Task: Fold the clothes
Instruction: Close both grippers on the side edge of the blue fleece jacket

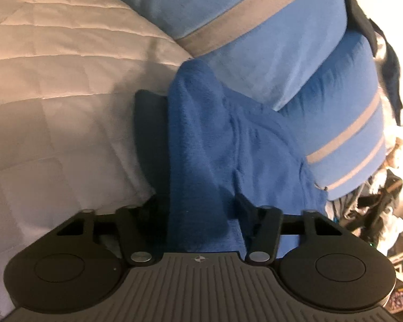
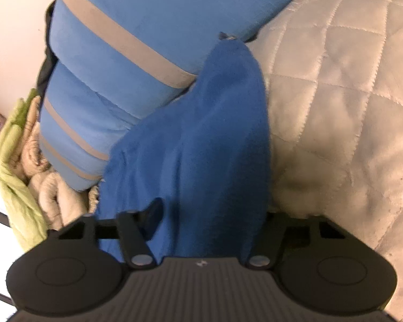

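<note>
Under both cameras I see a quilted beige bedspread (image 1: 53, 80) covering the bed, pale and stitched in squares. Across it lies a light blue fleece garment with grey stripes (image 1: 268, 40), bulky and partly folded over itself, reaching toward the far edge of the bed in both views. On top of its near part sits the darker blue fleece fabric (image 1: 215, 147), bunched into a ridge that runs straight from each gripper outward. My left gripper (image 1: 196, 158) has its jaws closed down on this dark blue fabric; one finger (image 1: 150, 123) shows alongside the cloth against the bedspread, the other is mostly buried under the folds. My right gripper (image 2: 209, 209) is likewise clamped on the same dark blue fabric (image 2: 201, 147), which drapes over both fingers so that only one stub pokes out. Beside the striped garment in the right view lies a crumpled green cloth (image 2: 16, 161) next to tan bedding (image 2: 53, 193).
</note>
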Demonstrator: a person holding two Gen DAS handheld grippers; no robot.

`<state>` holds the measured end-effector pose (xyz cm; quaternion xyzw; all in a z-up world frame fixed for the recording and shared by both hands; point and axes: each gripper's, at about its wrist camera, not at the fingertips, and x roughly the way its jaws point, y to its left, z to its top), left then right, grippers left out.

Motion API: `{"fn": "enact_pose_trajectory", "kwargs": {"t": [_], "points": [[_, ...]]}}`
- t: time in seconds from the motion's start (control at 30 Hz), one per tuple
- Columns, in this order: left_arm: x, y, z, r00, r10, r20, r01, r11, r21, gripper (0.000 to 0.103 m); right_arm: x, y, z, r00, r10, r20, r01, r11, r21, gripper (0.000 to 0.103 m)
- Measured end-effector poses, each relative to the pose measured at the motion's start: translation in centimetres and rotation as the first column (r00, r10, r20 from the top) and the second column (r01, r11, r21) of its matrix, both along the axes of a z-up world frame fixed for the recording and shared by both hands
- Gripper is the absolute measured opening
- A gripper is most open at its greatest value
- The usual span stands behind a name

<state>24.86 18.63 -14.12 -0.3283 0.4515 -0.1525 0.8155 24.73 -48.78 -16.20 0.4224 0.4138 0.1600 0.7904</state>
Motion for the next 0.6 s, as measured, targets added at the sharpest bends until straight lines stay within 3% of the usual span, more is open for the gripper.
{"fn": "enact_pose_trajectory", "kwargs": {"t": [0.17, 0.43, 0.6], "points": [[-0.1, 0.0, 0.0, 1.0, 0.019, -0.008, -0.019, 1.0, -0.005, 0.037, -0.1, 0.2, 0.0, 1.0, -0.014, -0.004, 0.014, 1.0, -0.02, 0.043], [-0.7, -0.9, 1.0, 0.999, 0.036, 0.016, -0.037, 0.998, 0.042, 0.027, -0.4, 2.8, 2.9, 1.0, -0.012, 0.017, 0.015, 0.972, -0.234, 0.032], [-1.0, -2.1, 2.1, 0.998, 0.045, 0.041, -0.05, 0.992, 0.12, 0.025, -1.0, 5.9, 5.4, 0.999, -0.005, 0.051, 0.028, 0.89, -0.456, 0.029]]}}
